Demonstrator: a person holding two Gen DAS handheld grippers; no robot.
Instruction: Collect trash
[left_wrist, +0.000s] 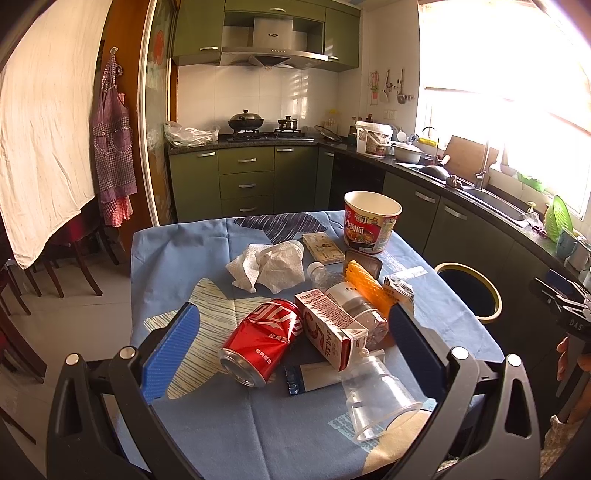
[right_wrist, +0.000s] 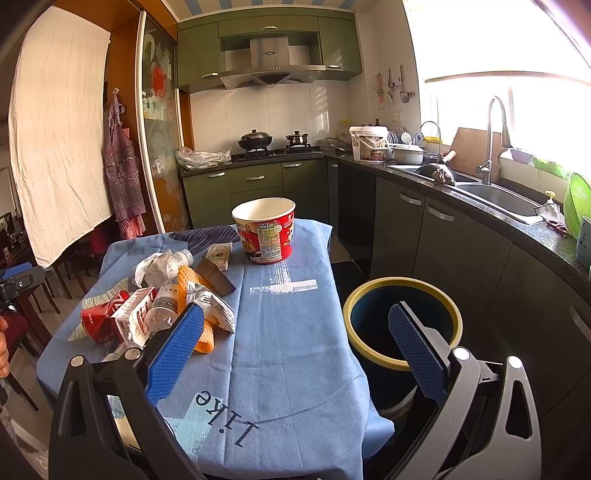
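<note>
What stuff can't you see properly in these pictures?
- Trash bin bottom: right wrist view, dark inside, right finger in front.
- Noodle cup contents: both views, its wall hides them.
- Outside the window: both views, glare.
- Plastic bottle: left wrist view, partly under the milk carton.

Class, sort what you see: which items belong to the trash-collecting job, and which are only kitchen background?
Job: cola can, milk carton, clear plastic cup, crumpled paper towel, noodle tub, trash bin.

Background: wok, apron, faucet, green colander.
</note>
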